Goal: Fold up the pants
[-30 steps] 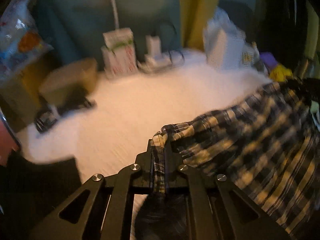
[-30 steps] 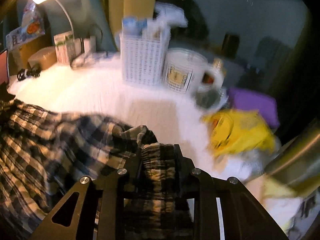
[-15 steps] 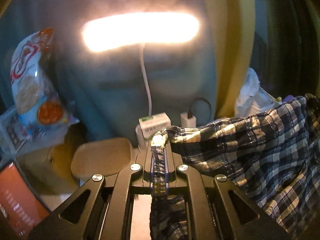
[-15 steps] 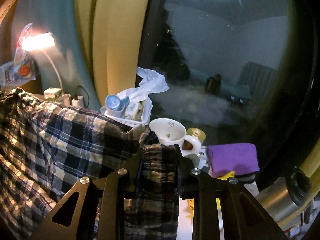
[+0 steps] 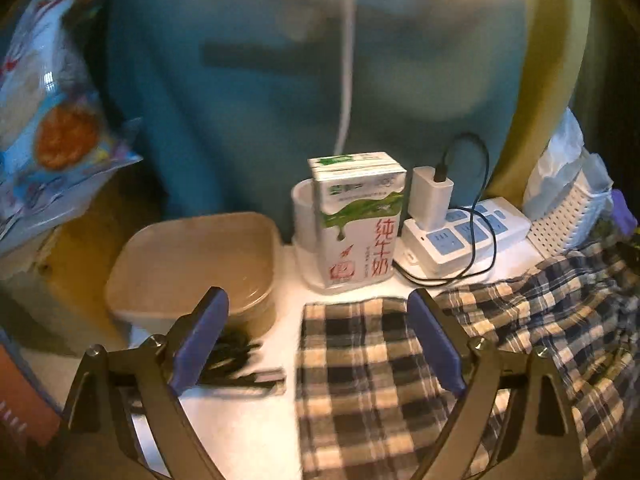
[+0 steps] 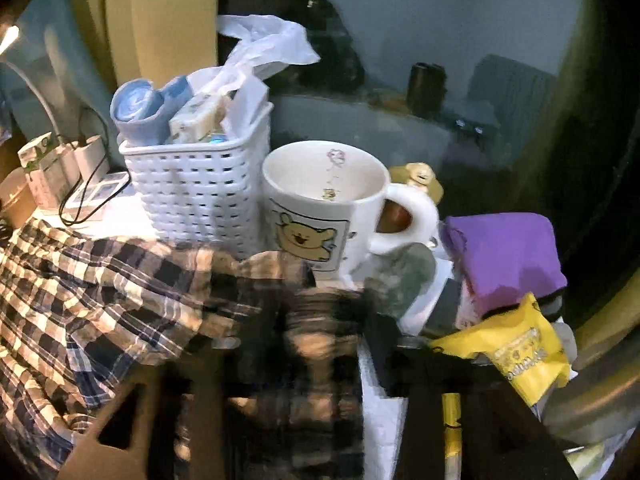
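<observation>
Cluttered white desk [image 5: 256, 420] holds the plaid pants [image 5: 360, 368] spread flat, left gripper [image 5: 316, 344] gaping empty over their far-left corner, right gripper [image 6: 320, 320] too blurred to tell; laying-out looks done, so regrasp an edge to fold.

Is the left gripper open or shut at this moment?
Open. The left gripper has its blue pads spread wide apart, and nothing is between them; the plaid pants lie on the white table below.
</observation>
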Tool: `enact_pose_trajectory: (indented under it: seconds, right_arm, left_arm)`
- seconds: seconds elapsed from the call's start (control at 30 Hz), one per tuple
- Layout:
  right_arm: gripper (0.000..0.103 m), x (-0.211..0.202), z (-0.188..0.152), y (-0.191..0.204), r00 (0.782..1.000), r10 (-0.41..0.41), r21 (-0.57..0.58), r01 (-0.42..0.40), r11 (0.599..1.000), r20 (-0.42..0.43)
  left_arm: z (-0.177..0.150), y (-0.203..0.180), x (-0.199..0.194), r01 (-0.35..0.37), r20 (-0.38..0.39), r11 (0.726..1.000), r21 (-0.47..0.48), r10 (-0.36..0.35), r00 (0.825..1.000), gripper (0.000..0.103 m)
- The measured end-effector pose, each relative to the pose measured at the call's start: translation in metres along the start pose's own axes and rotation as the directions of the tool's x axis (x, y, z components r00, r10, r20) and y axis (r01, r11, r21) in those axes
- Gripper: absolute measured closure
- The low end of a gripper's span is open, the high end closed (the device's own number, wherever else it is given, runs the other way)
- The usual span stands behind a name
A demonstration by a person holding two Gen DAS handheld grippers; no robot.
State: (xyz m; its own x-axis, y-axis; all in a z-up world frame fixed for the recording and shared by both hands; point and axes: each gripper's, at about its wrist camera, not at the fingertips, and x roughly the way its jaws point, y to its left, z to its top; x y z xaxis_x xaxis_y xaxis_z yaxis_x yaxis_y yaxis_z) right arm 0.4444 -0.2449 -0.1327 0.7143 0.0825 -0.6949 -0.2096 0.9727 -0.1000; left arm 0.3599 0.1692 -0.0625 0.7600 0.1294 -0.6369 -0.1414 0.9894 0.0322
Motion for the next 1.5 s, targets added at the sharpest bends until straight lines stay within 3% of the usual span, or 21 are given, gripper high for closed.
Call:
enact_pose_trajectory:
  seconds: [0.03,0.27,0.3,0.5,0.6,0.73,0.83,0.87,0.9,1.0,1.17,1.33,1.5]
  right_arm:
    - [0.017,-0.009,-0.001,-0.002,1.0,0.009,0.001,-0.009,1.0,0.023]
    - [0.017,-0.073,-0.029,-0.02,0.997,0.03,-0.031,-0.028,0.999,0.073]
    - [0.017,-0.08,-0.037,-0.023,0.992,0.044,-0.028,-0.041,0.999,0.122]
    - [0.017,-0.106,-0.098,-0.029,0.997,0.072,-0.033,-0.071,0.997,0.033]
    - [0.028,-0.113,-0.129,-0.027,0.995,0.095,-0.022,-0.095,0.995,-0.008]
    - [0.037,-0.107,-0.158,-0.017,0.986,0.158,0.015,-0.157,0.987,-0.053]
    - [0.053,-0.097,-0.176,-0.009,0.989,0.143,0.012,-0.143,0.99,-0.04]
    - [0.059,-0.098,-0.177,-0.008,0.991,0.128,0.01,-0.127,0.992,-0.031]
    - [0.075,-0.1,-0.177,-0.008,0.992,0.121,0.012,-0.12,0.993,-0.027]
    - [0.077,-0.111,-0.174,-0.006,0.994,0.107,0.005,-0.107,0.994,-0.003]
    - [0.078,-0.149,-0.167,-0.003,0.995,0.069,-0.046,-0.066,0.997,0.07]
    - [0.078,-0.184,-0.163,-0.005,0.991,0.051,-0.071,-0.042,0.997,0.125]
    - [0.078,-0.204,-0.169,-0.01,0.989,0.052,-0.062,-0.043,0.997,0.141]
  left_arm:
    - [-0.005,0.002,-0.011,0.008,-0.008,1.0,-0.01,-0.008,1.0,0.013]
    - [-0.074,0.003,-0.076,0.115,-0.073,0.991,-0.066,-0.12,0.99,0.013]
    - [-0.086,0.001,-0.083,0.126,-0.085,0.989,-0.078,-0.133,0.987,0.013]
    - [-0.15,-0.013,-0.116,0.164,-0.134,0.977,-0.135,-0.181,0.974,0.013]
    - [-0.166,-0.02,-0.117,0.182,-0.178,0.971,-0.154,-0.209,0.962,0.013]
    - [-0.182,-0.022,-0.115,0.141,-0.232,0.979,-0.146,-0.172,0.957,0.013]
    - [-0.186,-0.03,-0.116,0.141,-0.21,0.986,-0.094,-0.158,0.965,0.013]
    - [-0.186,-0.032,-0.116,0.13,-0.205,0.988,-0.082,-0.144,0.968,0.024]
    - [-0.186,-0.033,-0.118,0.121,-0.199,0.99,-0.071,-0.133,0.971,0.049]
    - [-0.186,-0.036,-0.123,0.123,-0.2,0.991,-0.049,-0.131,0.971,0.093]
    - [-0.189,-0.035,-0.152,0.156,-0.161,0.985,-0.067,-0.165,0.973,0.099]
    - [-0.194,-0.033,-0.187,0.204,-0.153,0.974,-0.102,-0.218,0.964,0.099]
    - [-0.205,-0.032,-0.214,0.227,-0.155,0.968,-0.107,-0.242,0.958,0.099]
